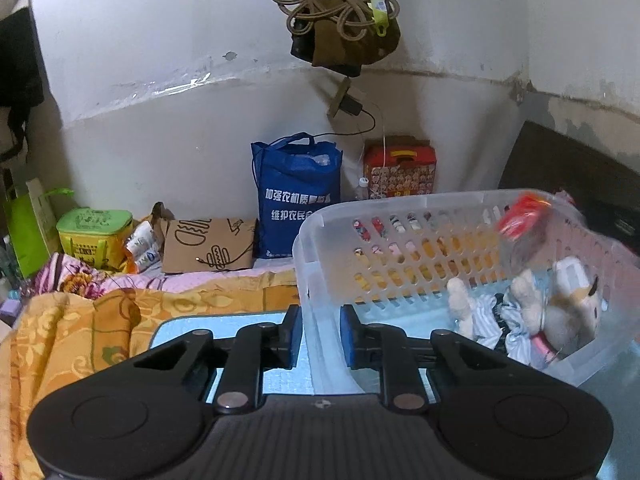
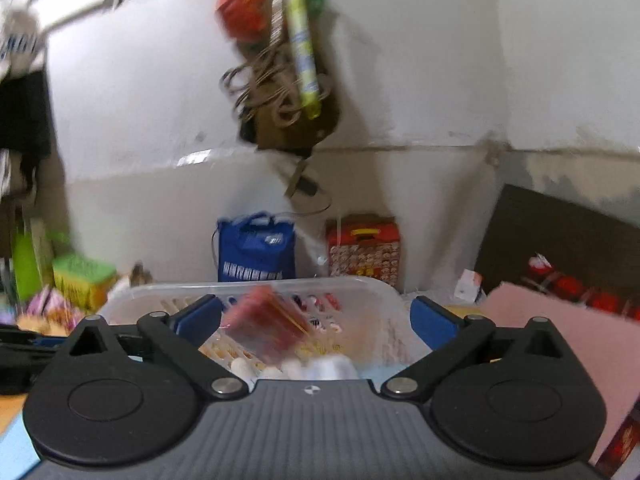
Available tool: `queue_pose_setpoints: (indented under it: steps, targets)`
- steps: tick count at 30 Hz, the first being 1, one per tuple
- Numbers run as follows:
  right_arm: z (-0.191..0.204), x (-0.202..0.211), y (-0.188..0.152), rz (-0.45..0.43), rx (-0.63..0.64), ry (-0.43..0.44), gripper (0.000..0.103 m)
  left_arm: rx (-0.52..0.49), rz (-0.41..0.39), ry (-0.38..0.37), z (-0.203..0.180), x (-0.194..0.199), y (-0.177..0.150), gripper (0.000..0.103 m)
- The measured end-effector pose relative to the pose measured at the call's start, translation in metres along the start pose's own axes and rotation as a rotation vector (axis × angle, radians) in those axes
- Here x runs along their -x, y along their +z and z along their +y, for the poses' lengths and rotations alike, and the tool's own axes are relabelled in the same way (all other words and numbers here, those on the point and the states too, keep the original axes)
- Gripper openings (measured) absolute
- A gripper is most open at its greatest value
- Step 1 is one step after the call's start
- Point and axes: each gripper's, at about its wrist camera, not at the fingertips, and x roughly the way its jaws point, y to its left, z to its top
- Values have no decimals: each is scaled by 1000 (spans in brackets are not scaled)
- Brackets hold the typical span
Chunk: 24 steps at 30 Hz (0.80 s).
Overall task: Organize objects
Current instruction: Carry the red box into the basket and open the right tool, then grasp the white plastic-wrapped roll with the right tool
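The whole right wrist view is smeared by motion, worst toward its left edge. There a blurred red packet shows at the 12 o'clock side of the black gripper body, between the wide-apart blue pads; what it is cannot be told, nor whether anything touches it. In the left wrist view a red and clear wrapped item at the translucent perforated plastic basket's 1 o'clock rim is equally blurred. The pale plush toy lies half behind the basket wall. The blue tote bag's white lettering is cut off by the basket rim. A dark hanging garment is cropped at 9 o'clock.
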Motion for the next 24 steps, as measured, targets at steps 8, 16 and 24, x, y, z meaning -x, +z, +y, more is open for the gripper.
queue_pose_setpoints:
  steps: [8, 16, 24]
  targets:
    - [-18, 31, -77, 139, -103, 33, 103, -24, -41, 34, -7, 8, 5, 28]
    - [6, 27, -100, 192, -25, 105, 103, -73, -6, 61, -19, 7, 5, 27]
    - [25, 21, -107, 241, -17, 264, 84, -82, -18, 40, -15, 1, 8, 24]
